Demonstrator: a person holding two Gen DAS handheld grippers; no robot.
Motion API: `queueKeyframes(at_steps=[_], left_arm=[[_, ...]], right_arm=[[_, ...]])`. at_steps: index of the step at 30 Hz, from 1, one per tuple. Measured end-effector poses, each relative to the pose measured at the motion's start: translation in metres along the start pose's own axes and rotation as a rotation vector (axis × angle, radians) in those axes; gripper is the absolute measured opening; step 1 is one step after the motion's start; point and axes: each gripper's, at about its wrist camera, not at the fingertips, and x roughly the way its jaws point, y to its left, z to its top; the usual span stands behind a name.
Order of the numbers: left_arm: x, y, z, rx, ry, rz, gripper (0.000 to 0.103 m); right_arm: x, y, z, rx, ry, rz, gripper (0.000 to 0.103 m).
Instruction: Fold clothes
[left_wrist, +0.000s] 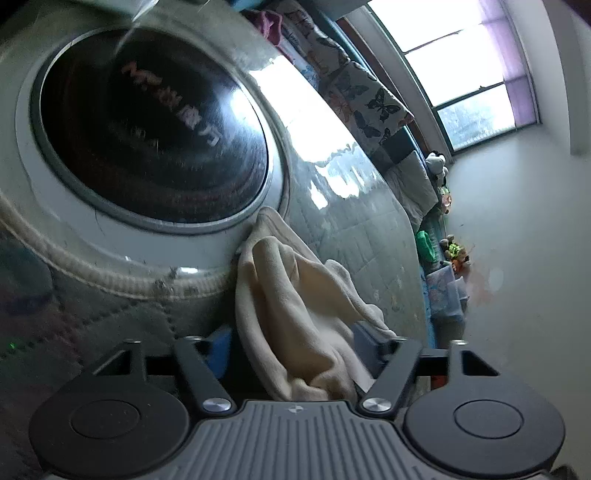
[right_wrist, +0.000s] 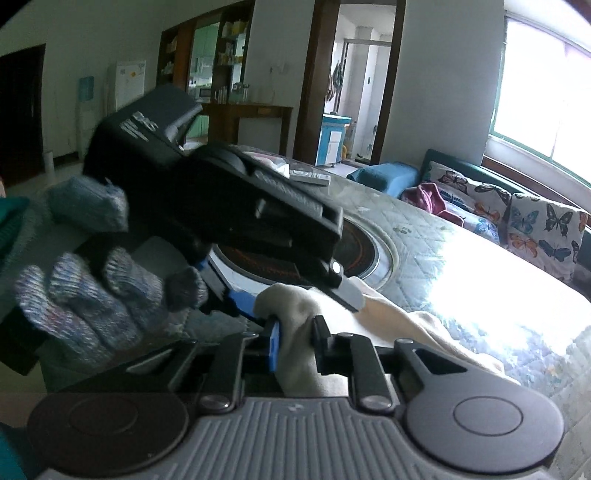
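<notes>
Clearly both tools are clamped on the same cream cloth, which lies bunched on the quilted worktop just beside a round black cooktop set into it.

From the left wrist view, the left hand-held gripper has its jaws drawn in around a thick wad of the cloth, the fabric filling the gap and spilling forward and to the right in soft folds that reach the cooktop's metal rim. This view alone shows the cooktop's full glass disc with blurred lettering, a pale piped seam curving below it, and a ledge along the wall with a plush toy and small green objects under a bright window.

From the right wrist view, the right hand-held gripper pinches a narrower neck of the cloth between a blue pad and a black one, the rest trailing off to the right across the worktop in strong glare. Only here does the left hand-held gripper appear from outside: a black body tilted down over the cooktop, its tips on the cloth close to the right tool's, held by a hand in a grey knitted glove. Butterfly-print cushions line a bench behind.
</notes>
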Motion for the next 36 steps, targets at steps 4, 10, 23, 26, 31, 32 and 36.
queueKeyframes(at_steps=[4,10,23,26,31,32,36], left_arm=[[0.005,0.005,-0.001,-0.009,0.012,-0.005,0.025],[0.004,0.005,0.0,0.018,0.007,0.022,0.019],[0.008,-0.005,-0.005,0.073,-0.008,0.052,0.019],[0.01,-0.007,-0.005,0.08,-0.011,0.058,0.019],[0.011,-0.011,-0.006,0.1,-0.015,0.071,0.019],[0.012,-0.013,-0.006,0.104,-0.016,0.074,0.019],[0.017,-0.02,-0.004,0.123,-0.02,0.087,0.019]], right_arm=[[-0.003,-0.002,-0.007,0.022,0.004,0.024,0.018],[-0.017,-0.025,-0.016,0.116,-0.018,0.029,0.024],[-0.056,-0.147,-0.066,0.38,0.032,-0.317,0.042],[-0.058,-0.167,-0.084,0.453,0.037,-0.355,0.044],[-0.054,-0.194,-0.104,0.581,0.04,-0.36,0.046],[-0.054,-0.197,-0.107,0.604,0.036,-0.347,0.046],[-0.055,-0.202,-0.115,0.652,0.009,-0.293,0.046]])
